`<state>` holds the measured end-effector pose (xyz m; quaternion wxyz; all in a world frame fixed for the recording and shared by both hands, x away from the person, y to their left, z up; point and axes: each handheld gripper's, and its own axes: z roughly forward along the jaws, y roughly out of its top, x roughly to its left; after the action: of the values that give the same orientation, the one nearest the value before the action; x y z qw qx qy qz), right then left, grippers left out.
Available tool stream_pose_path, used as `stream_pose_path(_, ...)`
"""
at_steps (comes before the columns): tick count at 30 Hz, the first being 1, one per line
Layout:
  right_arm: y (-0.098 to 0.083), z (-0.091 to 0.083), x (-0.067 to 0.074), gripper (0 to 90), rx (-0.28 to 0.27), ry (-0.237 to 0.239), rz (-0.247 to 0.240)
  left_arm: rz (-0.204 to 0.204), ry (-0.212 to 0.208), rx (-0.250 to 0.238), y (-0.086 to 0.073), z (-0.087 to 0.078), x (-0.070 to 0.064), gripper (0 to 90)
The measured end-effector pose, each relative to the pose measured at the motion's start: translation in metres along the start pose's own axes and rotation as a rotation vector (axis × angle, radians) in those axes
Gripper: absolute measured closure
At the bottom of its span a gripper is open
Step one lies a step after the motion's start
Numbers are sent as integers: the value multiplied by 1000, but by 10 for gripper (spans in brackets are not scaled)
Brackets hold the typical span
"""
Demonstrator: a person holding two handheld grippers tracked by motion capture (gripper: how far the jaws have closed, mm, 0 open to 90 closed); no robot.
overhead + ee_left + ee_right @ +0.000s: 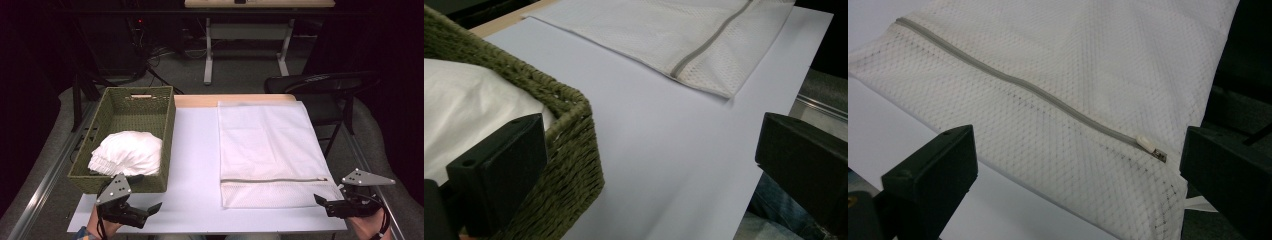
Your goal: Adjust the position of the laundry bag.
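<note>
A green woven basket stands on the left of the white tabletop and holds a bundle of white cloth. On the right lies a flat white mesh bag; its grey zipper runs across near the front edge. The zipper pull sits at the bag's right end. My left gripper is open at the basket's front right corner, holding nothing. Open too, my right gripper hovers at the bag's front right corner, its jaws either side of the zipper's end.
A dark folding chair stands behind the table's far right corner. Metal rails run along both sides of the table. Another table and cables are on the floor farther back. Bare tabletop lies between basket and bag.
</note>
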<state>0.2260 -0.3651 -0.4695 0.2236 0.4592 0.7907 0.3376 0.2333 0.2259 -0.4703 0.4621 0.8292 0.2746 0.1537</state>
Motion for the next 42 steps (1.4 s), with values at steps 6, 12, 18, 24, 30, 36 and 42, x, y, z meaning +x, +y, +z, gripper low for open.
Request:
stream_pose_path(6,-2,8,-3,13,42,-6,17,22,-22,25,4,18,-5,1)
stream_pose_path(12,-5,17,-9,20,74,-15,47,65,-54,63,10,40,-15,1)
stream_pose_path(18,-9,23,-12,32,107,-9,59,91,-107,93,16,68,-24,3)
stream_pose_path(24,-14,26,-16,59,123,-13,77,124,-148,131,20,95,-36,8)
stream_pose_path(30,-17,32,-20,101,149,-29,98,137,-181,160,22,117,-43,23)
stream_pose_path(36,-16,34,-19,103,164,-27,99,148,-215,195,25,140,-51,35)
stream_pose_path(42,-19,39,-20,134,187,-27,121,167,-230,242,24,167,-61,41)
